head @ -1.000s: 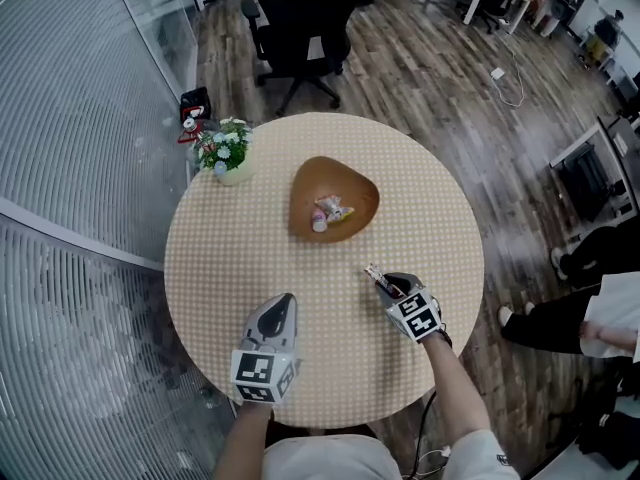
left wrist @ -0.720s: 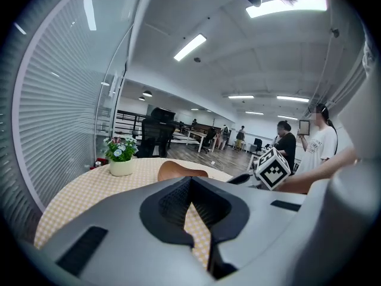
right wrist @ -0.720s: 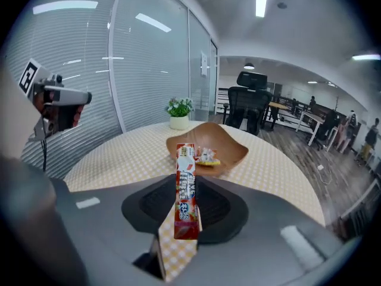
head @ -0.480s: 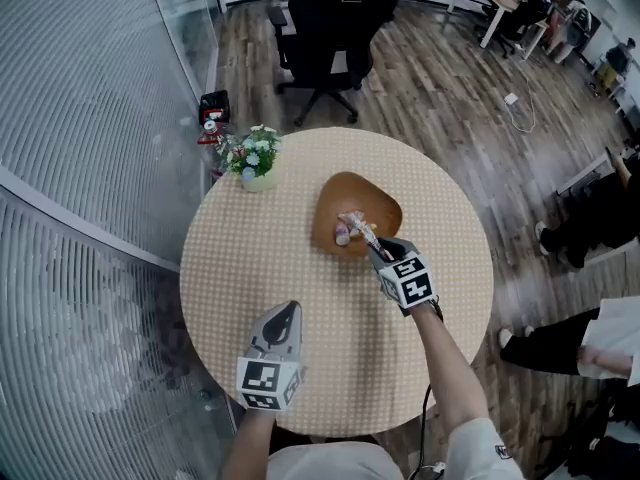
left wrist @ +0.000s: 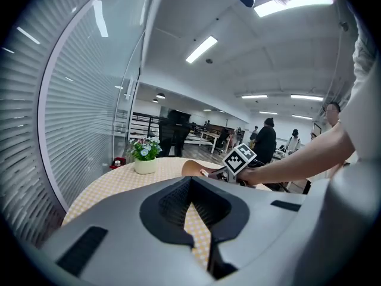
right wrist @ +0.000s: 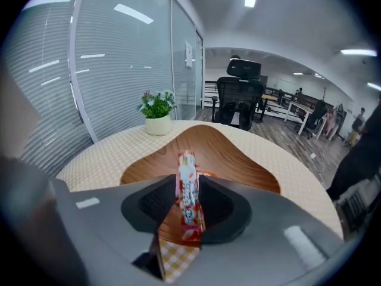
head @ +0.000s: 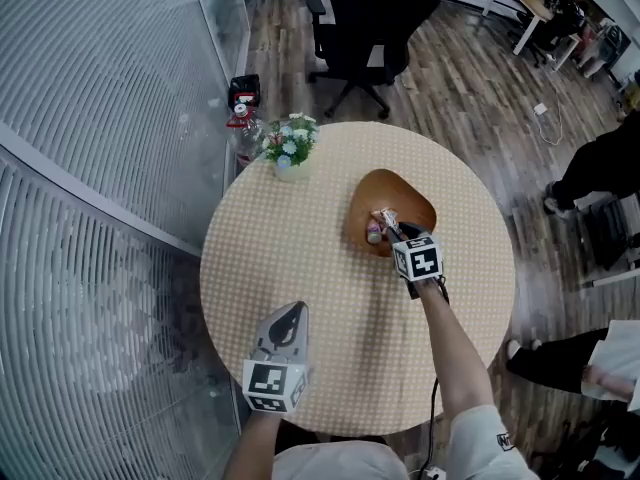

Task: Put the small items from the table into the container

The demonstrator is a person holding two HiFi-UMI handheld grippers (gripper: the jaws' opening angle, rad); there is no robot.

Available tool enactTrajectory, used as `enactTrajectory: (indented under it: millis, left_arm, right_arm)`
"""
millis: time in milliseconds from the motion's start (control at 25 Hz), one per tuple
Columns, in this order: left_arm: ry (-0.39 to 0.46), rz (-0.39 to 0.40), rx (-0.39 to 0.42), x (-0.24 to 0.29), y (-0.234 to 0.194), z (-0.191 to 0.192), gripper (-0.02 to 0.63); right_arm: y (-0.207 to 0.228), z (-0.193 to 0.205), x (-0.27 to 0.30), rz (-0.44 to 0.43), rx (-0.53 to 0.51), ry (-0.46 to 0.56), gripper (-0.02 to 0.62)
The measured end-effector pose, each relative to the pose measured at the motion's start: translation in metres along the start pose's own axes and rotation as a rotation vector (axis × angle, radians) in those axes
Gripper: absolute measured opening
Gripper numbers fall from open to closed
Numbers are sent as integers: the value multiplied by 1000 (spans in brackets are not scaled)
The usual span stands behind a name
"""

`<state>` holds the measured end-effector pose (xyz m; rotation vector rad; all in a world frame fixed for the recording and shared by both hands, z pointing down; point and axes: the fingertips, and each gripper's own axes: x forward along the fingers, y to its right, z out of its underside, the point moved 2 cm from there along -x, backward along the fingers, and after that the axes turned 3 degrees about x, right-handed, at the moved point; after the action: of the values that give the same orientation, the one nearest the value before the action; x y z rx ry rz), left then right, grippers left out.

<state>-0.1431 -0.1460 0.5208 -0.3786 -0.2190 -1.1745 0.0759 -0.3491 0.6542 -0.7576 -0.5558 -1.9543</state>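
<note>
The right gripper (right wrist: 189, 182), jaws clamped on a red-and-white snack stick (right wrist: 189, 200), hangs over the near rim of the wooden bowl (head: 410, 193), right of centre in the head view. The stick stands nearly upright between the pads. The left gripper (head: 293, 314), jaws together and empty, hovers above the checked round table (head: 290, 258) at lower centre. Inside the bowl lie what may be two or three small wrapped items (head: 373, 234). A potted plant (head: 290, 148) stands at the table's upper left edge.

right tool (head: 393, 225) over wooden bowl (head: 418, 192)
</note>
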Motion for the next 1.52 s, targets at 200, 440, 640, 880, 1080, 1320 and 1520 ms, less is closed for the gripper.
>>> enactTrajectory:
  millis: [200,440,640,880,1080,1320,1520]
  left_arm:
    - [1,5,-5,1,2,1,0]
    - [17,54,18,4,27,-6,0]
    - [27,87,39,2,48,-13,0]
    - [39,112,54,-6,69,-19,0]
    - [41,128,64,-10,86,-19,0]
    - [40,137,74,-14,92,-13,0]
    - [38,132,77,-20,97,-15,0]
  right_arm:
    - [4,-18,-23,-23,100,115,167]
    - [2,-30,-87,-64,151,239,13]
    - [-13,-26,-156,-85,119,361,0]
    - [-42,-11,-216,-90,110,432,0]
    - [-54,13,-233,-69,131,421,0]
    - [-69,40,-241,-56,148,425,0]
    - [-78,43,-252,-59,143,430,0]
